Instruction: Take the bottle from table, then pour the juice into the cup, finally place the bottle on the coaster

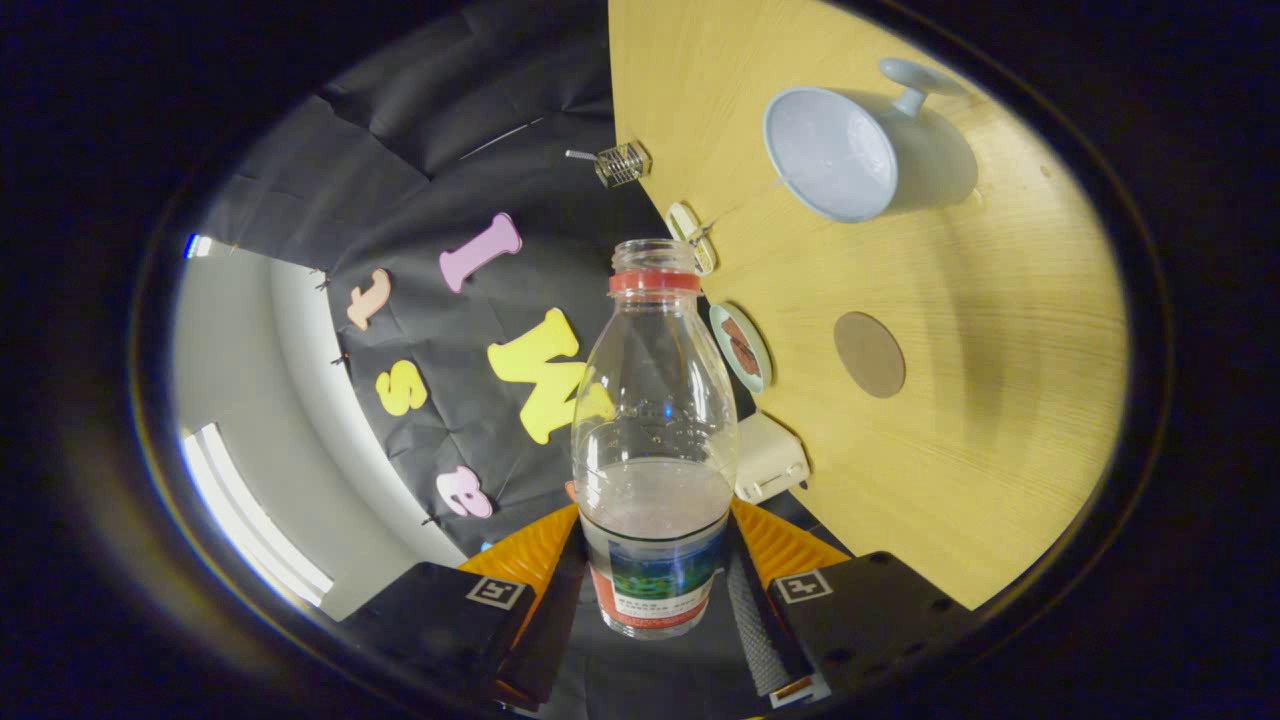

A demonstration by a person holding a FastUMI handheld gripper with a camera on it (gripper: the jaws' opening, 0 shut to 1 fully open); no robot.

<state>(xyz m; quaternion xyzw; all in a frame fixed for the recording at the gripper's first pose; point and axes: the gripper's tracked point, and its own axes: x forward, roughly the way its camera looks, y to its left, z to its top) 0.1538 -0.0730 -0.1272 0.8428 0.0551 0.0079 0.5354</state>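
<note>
My gripper (655, 580) is shut on a clear plastic bottle (655, 400), both fingers pressing its labelled lower part. The bottle is uncapped, has a red ring at its neck and holds a little pale juice near its base. The whole view is rolled sideways, so the wooden table (980, 480) stands like a wall beside the bottle. On it, beyond the bottle's mouth, is a pale blue cup (835, 152) with a handle, its open mouth facing me. A round brown coaster (869, 354) lies on the table between the cup and my fingers.
Along the table's edge near the bottle sit a small plate with something brown on it (742, 347), a white boxy object (768, 458), a small wire basket (622, 163) and a small white item (690, 235). Black cloth wall hangs behind the bottle.
</note>
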